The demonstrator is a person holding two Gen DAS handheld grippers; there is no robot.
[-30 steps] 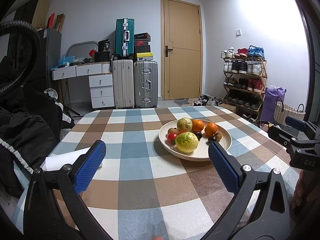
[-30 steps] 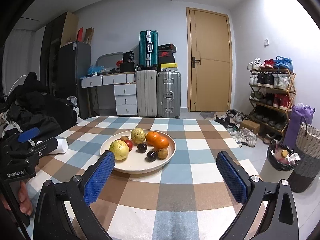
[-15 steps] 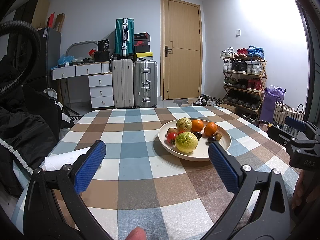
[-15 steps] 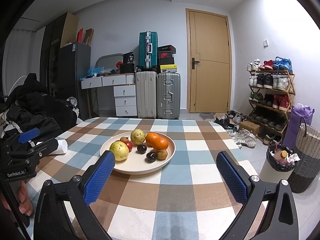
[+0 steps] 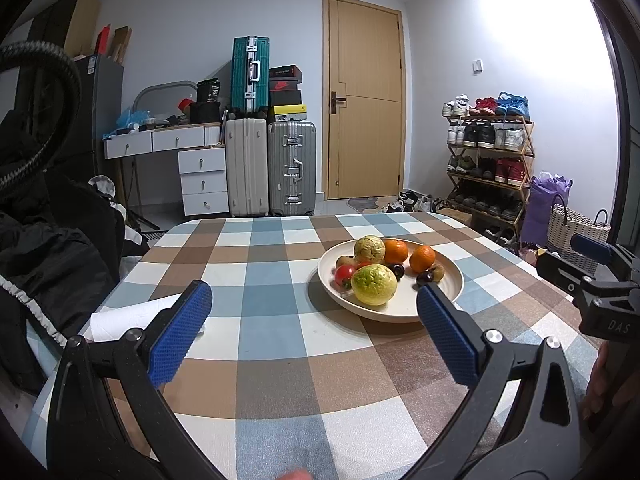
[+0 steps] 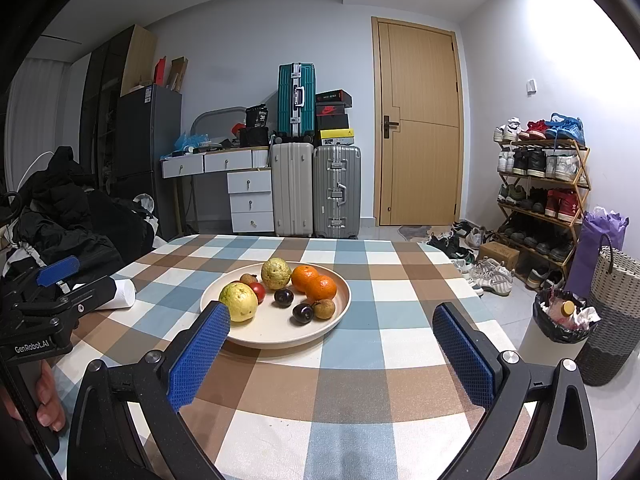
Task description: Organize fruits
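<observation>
A cream plate (image 5: 450, 280) (image 6: 340, 304) sits on the checked tablecloth and holds mixed fruit. On it are two yellow-green guavas (image 5: 374, 284) (image 6: 238, 302), two oranges (image 5: 422, 258) (image 6: 321, 288), a red tomato (image 5: 344, 274), dark plums (image 6: 303, 312) and small brown fruits (image 6: 324, 309). My left gripper (image 5: 314, 330) hovers open above the cloth, short of the plate and left of it. My right gripper (image 6: 332, 350) stays open too, with nothing between its blue pads, just before the plate's near rim.
A white paper roll (image 5: 120, 320) (image 6: 120, 294) lies near the table's left edge. Dark clothing (image 5: 48, 264) is piled left of the table. Suitcases (image 6: 316, 196), a drawer desk, a door and a shoe rack (image 6: 540, 200) stand behind. A bin and basket (image 6: 608, 316) are on the floor right.
Both grippers have held almost still. A fingertip showed at the bottom edge of the left wrist view and has mostly dropped out of sight.
</observation>
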